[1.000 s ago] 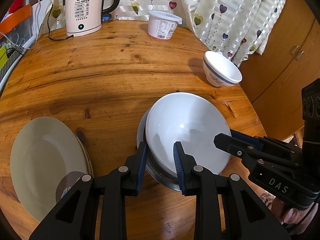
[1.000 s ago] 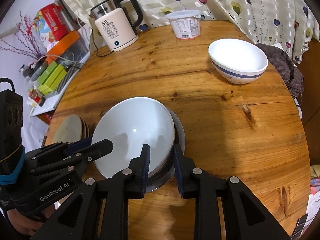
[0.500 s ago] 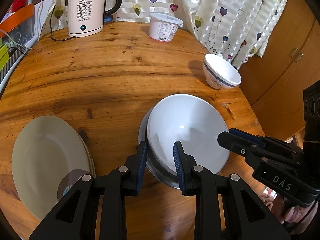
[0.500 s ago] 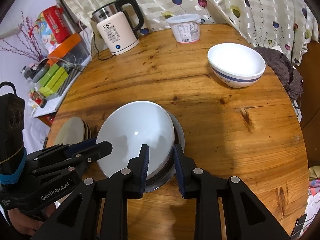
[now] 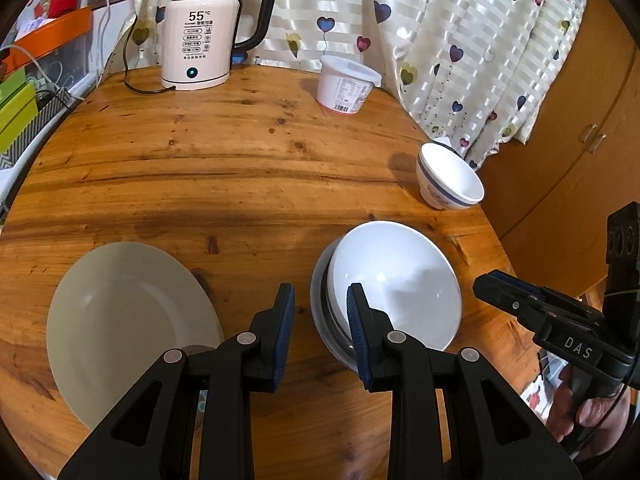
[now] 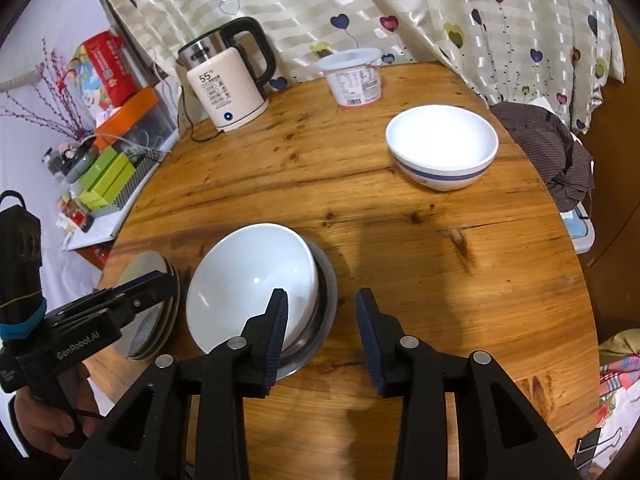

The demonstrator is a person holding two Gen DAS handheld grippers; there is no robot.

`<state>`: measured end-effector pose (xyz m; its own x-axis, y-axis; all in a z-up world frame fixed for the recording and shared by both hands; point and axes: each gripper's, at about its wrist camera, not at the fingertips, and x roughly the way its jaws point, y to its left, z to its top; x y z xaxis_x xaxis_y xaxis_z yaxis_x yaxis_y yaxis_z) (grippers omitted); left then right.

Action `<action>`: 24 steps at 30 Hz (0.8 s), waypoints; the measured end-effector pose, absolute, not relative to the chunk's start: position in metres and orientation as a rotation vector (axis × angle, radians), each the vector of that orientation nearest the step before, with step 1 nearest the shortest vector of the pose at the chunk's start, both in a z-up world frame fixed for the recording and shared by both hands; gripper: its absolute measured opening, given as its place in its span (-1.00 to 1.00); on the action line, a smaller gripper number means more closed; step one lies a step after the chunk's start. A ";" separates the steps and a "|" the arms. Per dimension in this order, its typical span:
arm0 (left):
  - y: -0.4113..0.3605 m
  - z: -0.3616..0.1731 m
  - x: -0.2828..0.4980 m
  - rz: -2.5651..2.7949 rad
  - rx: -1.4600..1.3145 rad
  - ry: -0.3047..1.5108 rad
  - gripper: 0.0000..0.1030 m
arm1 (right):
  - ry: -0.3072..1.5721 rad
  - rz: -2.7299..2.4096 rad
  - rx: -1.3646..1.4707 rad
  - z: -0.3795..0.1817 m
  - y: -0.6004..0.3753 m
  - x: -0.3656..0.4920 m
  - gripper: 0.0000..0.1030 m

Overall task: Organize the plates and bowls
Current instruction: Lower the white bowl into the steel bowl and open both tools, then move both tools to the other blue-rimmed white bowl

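Observation:
A white bowl [image 5: 394, 280] sits nested in a metal bowl [image 6: 326, 300] near the table's front edge. My left gripper [image 5: 320, 308] is open just off their left rim, over a stack of pale plates [image 5: 128, 320]. The pads touch neither bowl. My right gripper [image 6: 322, 312] hovers at the bowls' right rim with its jaws opening. The metal rim shows in the gap, but the pads do not press on it. A white bowl with a blue band [image 6: 442, 148] stands alone at the far right.
An electric kettle [image 5: 200, 48] and a lidded plastic tub [image 5: 346, 86] stand at the table's back, against a curtain. Boxes and clutter [image 6: 108, 168] lie beyond the left edge. A dark cloth [image 6: 560, 160] lies past the right edge.
The right jaws have widened off the bowls' rim. Both grippers have drawn back and up a little from the nested bowls, which stay in place.

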<state>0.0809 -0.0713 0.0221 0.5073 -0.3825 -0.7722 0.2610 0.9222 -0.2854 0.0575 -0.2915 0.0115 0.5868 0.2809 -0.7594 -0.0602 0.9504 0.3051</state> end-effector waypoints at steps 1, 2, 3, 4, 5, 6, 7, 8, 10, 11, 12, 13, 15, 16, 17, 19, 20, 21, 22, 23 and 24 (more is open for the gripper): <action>-0.071 0.022 0.081 -0.391 -0.141 0.964 -0.45 | 0.924 0.200 0.260 0.012 -0.293 0.057 -0.32; -0.071 0.022 0.081 -0.393 -0.141 0.963 -0.45 | 0.924 0.198 0.259 0.012 -0.293 0.056 -0.32; -0.071 0.021 0.081 -0.395 -0.141 0.963 -0.45 | 0.923 0.196 0.259 0.012 -0.294 0.056 -0.32; -0.072 0.021 0.081 -0.397 -0.141 0.963 -0.45 | 0.923 0.195 0.259 0.013 -0.294 0.056 -0.32; -0.072 0.021 0.080 -0.398 -0.141 0.963 -0.45 | 0.922 0.194 0.259 0.013 -0.294 0.056 -0.32; -0.072 0.021 0.081 -0.399 -0.141 0.964 -0.45 | 0.921 0.193 0.258 0.013 -0.295 0.056 -0.32; -0.072 0.021 0.081 -0.400 -0.140 0.963 -0.45 | 0.920 0.192 0.259 0.014 -0.295 0.056 -0.31; -0.072 0.021 0.081 -0.400 -0.140 0.963 -0.45 | 0.919 0.191 0.259 0.014 -0.295 0.056 -0.31; -0.073 0.021 0.081 -0.401 -0.138 0.963 -0.45 | 0.918 0.190 0.259 0.014 -0.296 0.055 -0.29; -0.073 0.022 0.080 -0.402 -0.136 0.963 -0.45 | 0.919 0.190 0.260 0.014 -0.296 0.055 -0.29; -0.074 0.022 0.081 -0.403 -0.135 0.963 -0.45 | 0.919 0.188 0.260 0.014 -0.296 0.055 -0.28; -0.074 0.022 0.081 -0.403 -0.133 0.963 -0.45 | 0.919 0.187 0.260 0.014 -0.297 0.056 -0.28; -0.076 0.022 0.081 -0.405 -0.130 0.964 -0.46 | 0.919 0.184 0.263 0.014 -0.298 0.056 -0.27; -0.077 0.022 0.082 -0.406 -0.128 0.964 -0.45 | 0.920 0.182 0.264 0.014 -0.299 0.056 -0.27; -0.077 0.022 0.082 -0.407 -0.127 0.965 -0.45 | 0.919 0.181 0.264 0.014 -0.299 0.056 -0.27; -0.079 0.022 0.083 -0.410 -0.124 0.967 -0.45 | 0.919 0.177 0.265 0.015 -0.301 0.057 -0.27; -0.079 0.023 0.084 -0.412 -0.122 0.967 -0.45 | 0.919 0.175 0.265 0.015 -0.301 0.057 -0.27; -0.081 0.023 0.084 -0.414 -0.118 0.967 -0.45 | 0.918 0.173 0.265 0.015 -0.302 0.057 -0.27; -0.082 0.023 0.085 -0.417 -0.114 0.967 -0.45 | 0.917 0.172 0.265 0.015 -0.302 0.057 -0.27; -0.083 0.024 0.086 -0.420 -0.112 0.967 -0.45 | 0.916 0.170 0.266 0.015 -0.302 0.057 -0.26; -0.084 0.024 0.086 -0.423 -0.109 0.968 -0.45 | 0.915 0.167 0.266 0.016 -0.303 0.058 -0.26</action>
<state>0.0864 -0.0844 0.0242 0.4925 -0.3958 -0.7751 0.2999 0.9132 -0.2758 0.0577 -0.3028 0.0158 0.5998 0.2551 -0.7584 -0.0300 0.9543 0.2972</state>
